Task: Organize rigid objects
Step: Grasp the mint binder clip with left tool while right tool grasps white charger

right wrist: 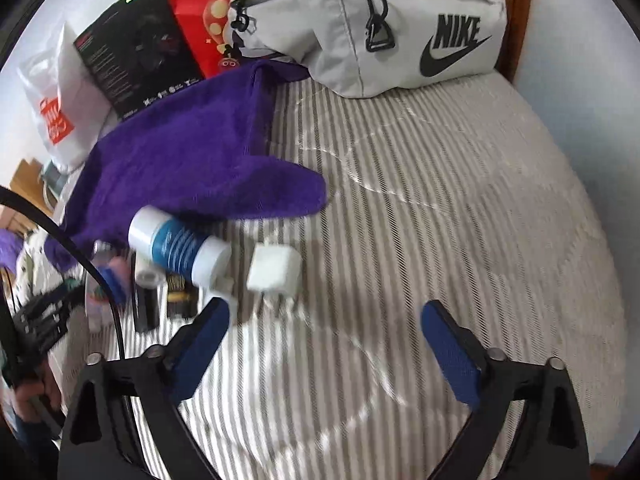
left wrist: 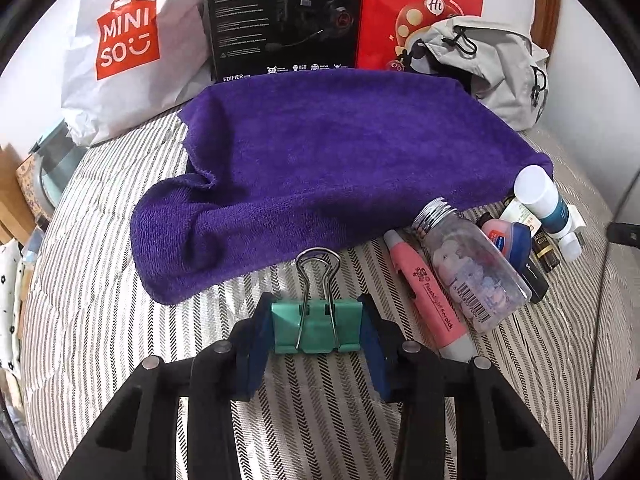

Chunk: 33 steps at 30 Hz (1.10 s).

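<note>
My left gripper (left wrist: 316, 330) is shut on a green binder clip (left wrist: 316, 326), its wire handles pointing toward a purple towel (left wrist: 320, 160) spread on the striped bed. Right of the clip lie a pink pen-shaped tool (left wrist: 430, 300), a clear bottle of pills (left wrist: 472, 268), a small blue-lidded jar (left wrist: 508, 238) and a white-and-blue tube (left wrist: 542, 200). In the right wrist view my right gripper (right wrist: 324, 316) is open over bare bedding. The white-and-blue tube (right wrist: 180, 246) and a white charger cube (right wrist: 274, 270) lie just beyond its left finger. The purple towel (right wrist: 192, 160) lies behind them.
At the back stand a white Miniso bag (left wrist: 124, 48), a black Edifier box (left wrist: 284, 20), a red paper bag (left wrist: 400, 12) and a grey Nike bag (right wrist: 400, 24). Dark small items (right wrist: 160, 300) crowd beside the tube. A black cable (right wrist: 104, 276) and a hand (right wrist: 32, 392) are at the left.
</note>
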Tool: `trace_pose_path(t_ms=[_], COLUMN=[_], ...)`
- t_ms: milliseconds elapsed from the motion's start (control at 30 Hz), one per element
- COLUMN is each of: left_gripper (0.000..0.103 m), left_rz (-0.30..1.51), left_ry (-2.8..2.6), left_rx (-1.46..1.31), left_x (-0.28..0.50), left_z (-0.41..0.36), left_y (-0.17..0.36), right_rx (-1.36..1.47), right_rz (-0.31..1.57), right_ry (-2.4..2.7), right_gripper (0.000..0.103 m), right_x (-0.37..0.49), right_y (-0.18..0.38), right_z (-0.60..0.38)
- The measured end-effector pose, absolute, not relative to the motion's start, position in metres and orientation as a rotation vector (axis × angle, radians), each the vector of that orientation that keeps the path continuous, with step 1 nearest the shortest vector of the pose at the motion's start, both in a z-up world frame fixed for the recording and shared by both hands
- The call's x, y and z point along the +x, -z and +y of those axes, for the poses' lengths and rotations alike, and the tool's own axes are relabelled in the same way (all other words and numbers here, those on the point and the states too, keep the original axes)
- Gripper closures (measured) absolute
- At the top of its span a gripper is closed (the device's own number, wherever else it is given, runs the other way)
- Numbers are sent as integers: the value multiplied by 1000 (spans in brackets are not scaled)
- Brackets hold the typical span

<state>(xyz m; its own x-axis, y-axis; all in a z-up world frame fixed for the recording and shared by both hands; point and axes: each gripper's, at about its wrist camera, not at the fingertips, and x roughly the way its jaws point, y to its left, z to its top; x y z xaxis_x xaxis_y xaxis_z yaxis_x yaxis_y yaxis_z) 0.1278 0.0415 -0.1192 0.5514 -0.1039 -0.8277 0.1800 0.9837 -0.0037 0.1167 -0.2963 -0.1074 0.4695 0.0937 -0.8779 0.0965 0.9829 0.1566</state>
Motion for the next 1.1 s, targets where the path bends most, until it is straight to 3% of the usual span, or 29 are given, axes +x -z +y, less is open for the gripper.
trace_pose_path(t_ms=[233,467,533,800,933,1100], left_gripper=[64,64,64,63,64,64], left_rz=[978,977,977,965,975,996], left_ry=[160,158,157,132,132,163], left_rx=[77,74,74,62,57,-16], left_x=[128,129,129,128,130,128], left_z=[41,41,41,40,41,54], left_y=[119,119,119,120,119,115], right_rx=[152,27,42,22,39,62], right_rz=[1084,1061,1065,1053,1071,1096], right_ry=[9,31,22,12,-3,-16], right_gripper=[21,50,54,59,76,76], right_x=[141,143,144,144,146,137], right_y=[126,132,131,132,131,127], right_z=[-284,-281,-288,-290,-296,-303])
